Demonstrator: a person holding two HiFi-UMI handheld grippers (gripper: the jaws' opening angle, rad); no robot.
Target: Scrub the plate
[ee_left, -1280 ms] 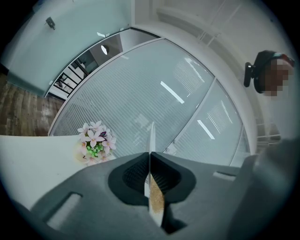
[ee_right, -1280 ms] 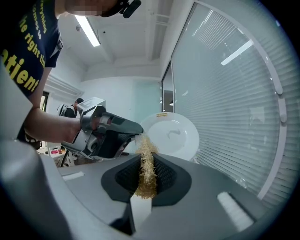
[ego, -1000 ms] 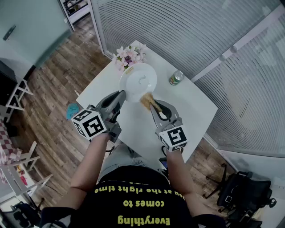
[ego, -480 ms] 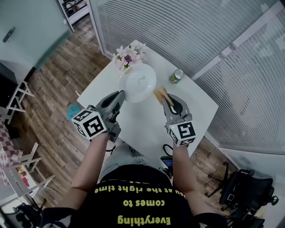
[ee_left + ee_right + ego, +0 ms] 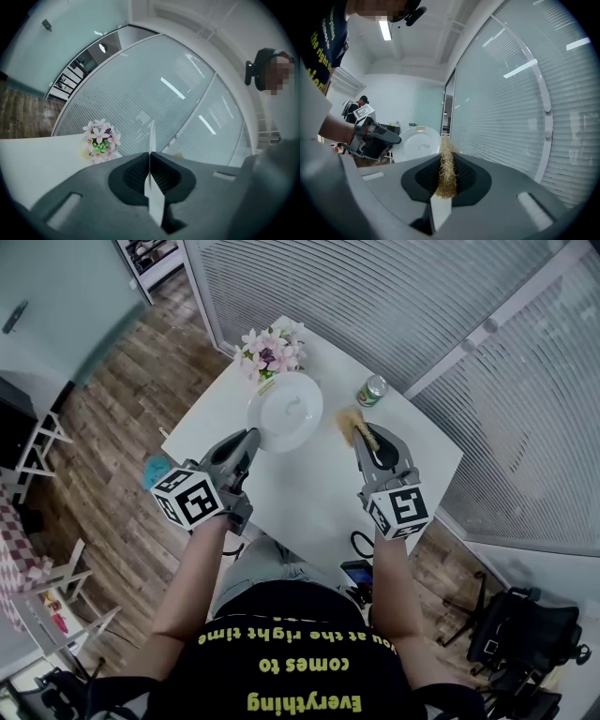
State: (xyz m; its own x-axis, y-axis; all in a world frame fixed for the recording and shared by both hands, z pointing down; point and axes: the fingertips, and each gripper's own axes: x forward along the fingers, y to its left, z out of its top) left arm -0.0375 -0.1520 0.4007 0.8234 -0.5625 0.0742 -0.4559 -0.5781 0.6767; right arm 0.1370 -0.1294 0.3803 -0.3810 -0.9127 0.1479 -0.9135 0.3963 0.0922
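the left gripper, at the centre left of the head view, has its jaws pressed together on the near rim of the white plate; in its own view the plate shows as a thin edge running straight up from between the pads, so it is held on edge rather than lying flat; whether its lower rim touches the white table i cannot tell; the grip at the rim leaves the whole face bare for scrubbing, and that face is turned toward the other tool, where the right gripper view shows it nearly round.

the right gripper, at the centre right, pinches a tan fibrous scrubber; its pads bite the lower part and the rest stands out past the tips, which lets the fibres meet the plate before the jaws do; the scrubber is to the right of the plate and apart from it, so i judge the scrubbing not in contact at this instant; the next stroke would call for carrying the scrubber leftward onto the face while the left grip braces against the push.

a green can stands just above the scrubber and a bunch of pink flowers just above the plate; either could be knocked by a wide sweep.
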